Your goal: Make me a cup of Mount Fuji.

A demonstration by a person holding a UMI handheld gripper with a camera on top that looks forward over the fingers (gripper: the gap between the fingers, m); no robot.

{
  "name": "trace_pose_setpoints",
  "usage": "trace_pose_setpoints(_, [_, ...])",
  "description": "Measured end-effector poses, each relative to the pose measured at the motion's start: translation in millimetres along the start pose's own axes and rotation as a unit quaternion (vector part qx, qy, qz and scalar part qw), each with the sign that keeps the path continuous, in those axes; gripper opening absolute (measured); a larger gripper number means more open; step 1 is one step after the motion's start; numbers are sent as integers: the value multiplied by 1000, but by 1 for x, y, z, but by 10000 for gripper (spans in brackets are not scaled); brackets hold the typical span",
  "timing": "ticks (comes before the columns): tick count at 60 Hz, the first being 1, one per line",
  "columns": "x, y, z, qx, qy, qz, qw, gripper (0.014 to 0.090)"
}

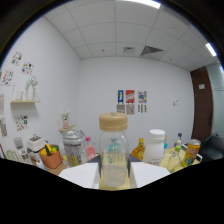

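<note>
A clear glass bottle (113, 150) with a tan lid stands upright between my two fingers, filling the gap from side to side. My gripper (115, 172) is shut on its lower body, the left pad (82, 175) and the right pad (150, 174) pressing against its sides. A pale layer shows in the bottle's bottom part. The fingers' lower part is hidden in black.
Beyond the fingers a table carries a silver tin (73, 146), an orange cup (50, 157), a pink bottle (90, 147), a yellow bottle (139, 149), a white jar (155, 145) and a yellow can (191, 151). A wall shelf (25, 101) hangs left; a brown door (202, 105) stands right.
</note>
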Motion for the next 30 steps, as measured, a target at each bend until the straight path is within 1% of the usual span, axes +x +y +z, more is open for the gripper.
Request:
trace_pose_setpoints(5, [-4, 6, -22, 10, -11, 9, 1000, 406])
trace_pose_setpoints(8, [-7, 20, -32, 6, -14, 13, 1000, 405])
trace_pose_setpoints(15, [-18, 79, -52, -18, -29, 14, 999, 405])
trace_pose_setpoints(18, [-22, 104, -59, -21, -30, 17, 999, 402])
trace_pose_setpoints(23, [-22, 166, -65, -63, -24, 12, 998, 402])
trace_pose_setpoints(30, [-22, 233, -72, -95, -10, 29, 995, 403])
